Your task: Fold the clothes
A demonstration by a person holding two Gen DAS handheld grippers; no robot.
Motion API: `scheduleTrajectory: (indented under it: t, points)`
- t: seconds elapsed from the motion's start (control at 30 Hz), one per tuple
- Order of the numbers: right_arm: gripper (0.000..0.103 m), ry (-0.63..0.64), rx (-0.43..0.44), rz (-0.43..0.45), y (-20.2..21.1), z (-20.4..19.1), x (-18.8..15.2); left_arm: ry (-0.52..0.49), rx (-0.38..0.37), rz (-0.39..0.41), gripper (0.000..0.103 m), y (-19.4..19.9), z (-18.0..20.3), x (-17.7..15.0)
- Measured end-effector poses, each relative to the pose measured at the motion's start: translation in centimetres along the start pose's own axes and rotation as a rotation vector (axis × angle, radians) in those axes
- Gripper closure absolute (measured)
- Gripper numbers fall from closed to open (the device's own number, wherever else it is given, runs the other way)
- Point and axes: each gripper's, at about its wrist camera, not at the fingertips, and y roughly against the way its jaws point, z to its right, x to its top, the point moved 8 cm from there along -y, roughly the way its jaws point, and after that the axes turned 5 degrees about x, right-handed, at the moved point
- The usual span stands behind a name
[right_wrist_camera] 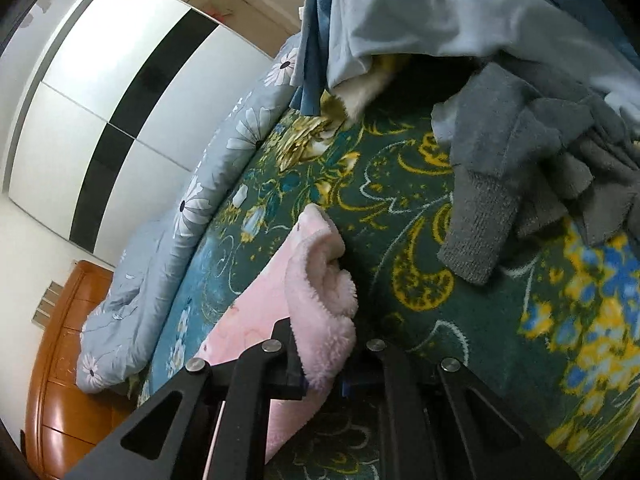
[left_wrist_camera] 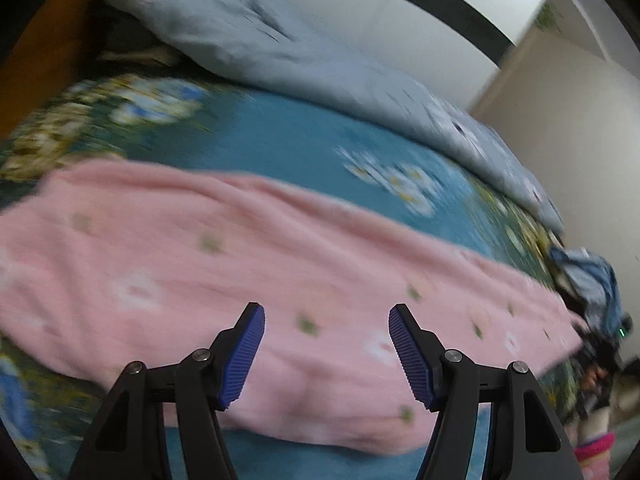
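A pink fleece garment (left_wrist_camera: 240, 264) with small flower prints lies spread across the green and blue flowered bedspread (left_wrist_camera: 280, 136). My left gripper (left_wrist_camera: 326, 354) hovers above its near edge, blue pads wide apart and nothing between them. In the right wrist view my right gripper (right_wrist_camera: 320, 376) is shut on a bunched end of the pink fleece garment (right_wrist_camera: 324, 296), which curls up over the fingers and is lifted slightly off the bedspread (right_wrist_camera: 400, 208).
A grey knit garment (right_wrist_camera: 520, 168) and a pale blue sweatshirt (right_wrist_camera: 440, 12) are heaped at the bed's far end. A light blue daisy quilt (right_wrist_camera: 192, 208) runs along one side, by a white and black wardrobe (right_wrist_camera: 120, 100). A wooden headboard (right_wrist_camera: 60, 380) stands behind.
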Motion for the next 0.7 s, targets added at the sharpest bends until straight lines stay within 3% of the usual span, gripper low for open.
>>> scheduleTrajectory:
  t: [0.13,0.3,0.47,0.5,0.6,0.7]
  points:
    - [0.092,-0.006,0.006,0.027,0.8,-0.4,1.1,0.165,0.085,0.069,0.035,2.9,-7.2,1.1]
    - [0.092,0.013,-0.052,0.028,0.4,-0.8,1.3,0.321,0.213,0.126,0.035,6.4,-14.2,-0.1]
    - [0.092,0.021,-0.069,0.021,0.2,-1.1,1.3,0.546,0.208,0.116,0.034,6.7,-20.0,-2.9]
    - [0.092,0.02,-0.071,0.018,0.2,-1.1,1.3,0.591,0.183,0.11,0.034,6.5,-20.7,-3.3]
    - [0.091,0.025,-0.076,0.008,0.2,-1.2,1.0,0.67,0.008,0.094,0.03,4.9,-21.0,-3.4]
    - [0.091,0.023,-0.077,-0.001,0.2,-1.3,0.7,0.72,-0.083,0.1,0.028,3.0,-21.4,-2.7]
